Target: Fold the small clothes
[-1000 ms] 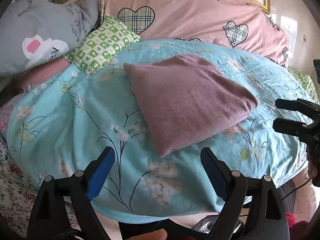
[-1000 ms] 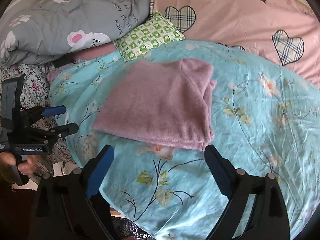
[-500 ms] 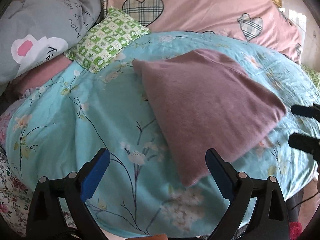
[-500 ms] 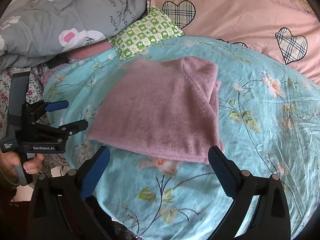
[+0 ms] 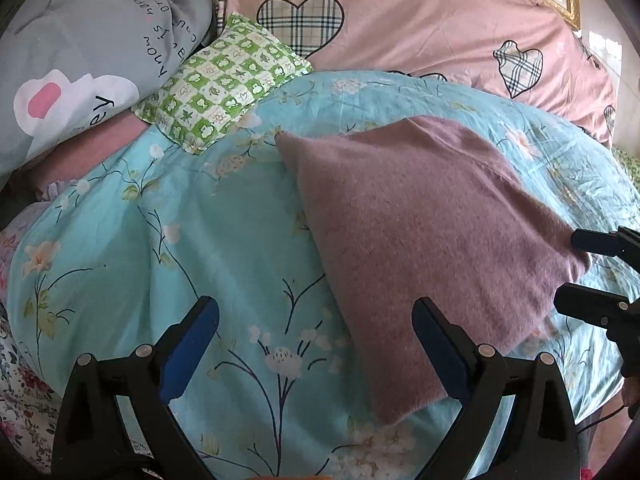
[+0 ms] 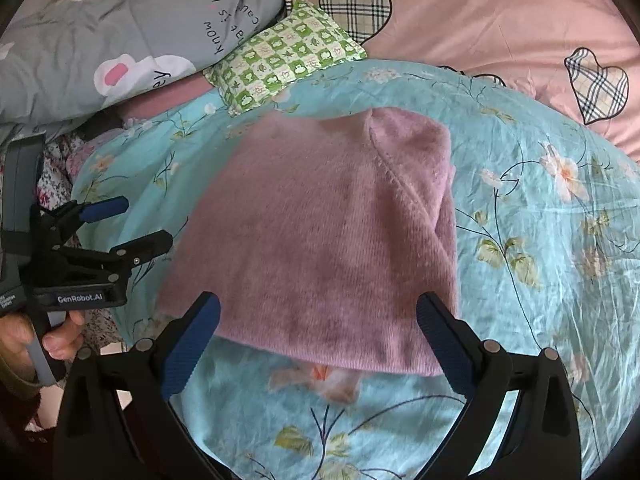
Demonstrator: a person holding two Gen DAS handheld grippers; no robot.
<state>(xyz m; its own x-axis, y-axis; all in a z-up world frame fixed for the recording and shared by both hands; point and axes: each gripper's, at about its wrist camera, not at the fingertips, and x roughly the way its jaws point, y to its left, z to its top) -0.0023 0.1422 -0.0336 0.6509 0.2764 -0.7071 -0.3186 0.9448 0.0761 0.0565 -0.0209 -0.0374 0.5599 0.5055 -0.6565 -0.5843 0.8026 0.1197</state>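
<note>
A folded mauve knit garment (image 5: 420, 232) lies flat on the turquoise floral bedspread (image 5: 200, 240); it also shows in the right wrist view (image 6: 328, 240). My left gripper (image 5: 316, 336) is open and empty, just above the bedspread at the garment's near left corner. My right gripper (image 6: 318, 336) is open and empty, its fingers astride the garment's near edge. The right gripper shows at the right edge of the left wrist view (image 5: 588, 272), beside the garment's right corner. The left gripper shows at the left of the right wrist view (image 6: 132, 224), open, beside the garment's left edge.
A green checked pillow (image 5: 224, 84), a grey printed pillow (image 5: 80, 68) and a pink quilt with plaid hearts (image 5: 420, 28) lie at the head of the bed. A folded pink cloth (image 5: 88, 156) sits under the grey pillow. The bedspread's near edge drops off below my grippers.
Both grippers have moved forward and closer to the garment, which now looms larger in both views. The garment has not moved. Both grippers stay open.
</note>
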